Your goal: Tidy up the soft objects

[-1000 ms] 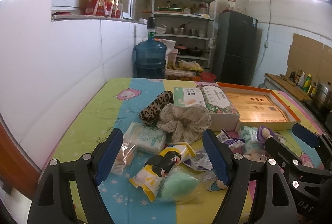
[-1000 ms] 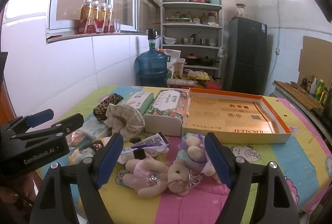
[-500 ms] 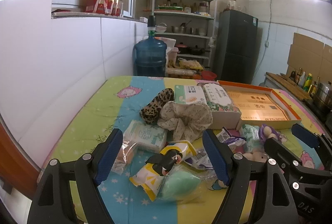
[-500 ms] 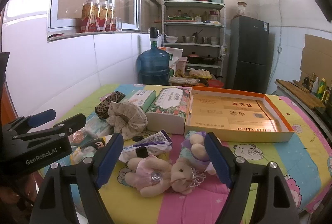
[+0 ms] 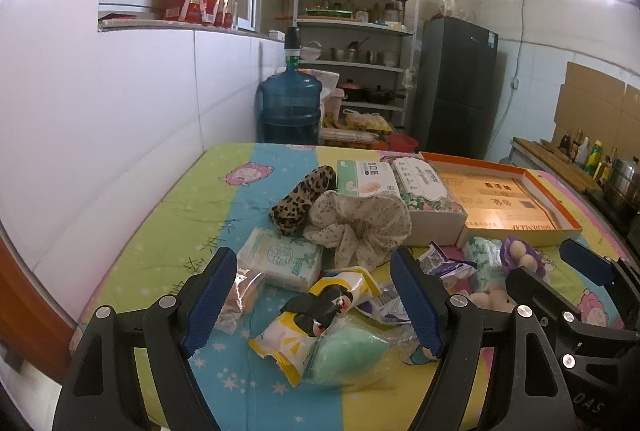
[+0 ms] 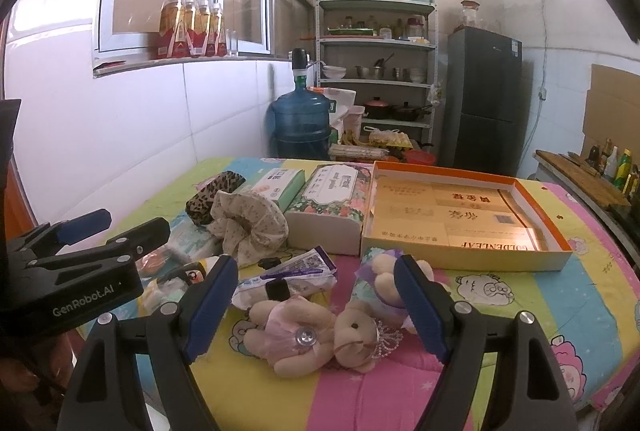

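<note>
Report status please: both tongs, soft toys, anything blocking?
Left tongs open, empty, over yellow packet. Right tongs open, empty, above pink teddy bear. Orange box empty, nothing blocking.

I see two plush bears lying flat at the near middle, and a floral scrunchie beside a leopard one further left.

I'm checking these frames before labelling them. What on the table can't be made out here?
- Left wrist view: the clear bag is half hidden behind the left claw finger.
- Right wrist view: the small teddy is partly hidden by the right claw finger.
- Both views: print inside the orange box is too small.
</note>
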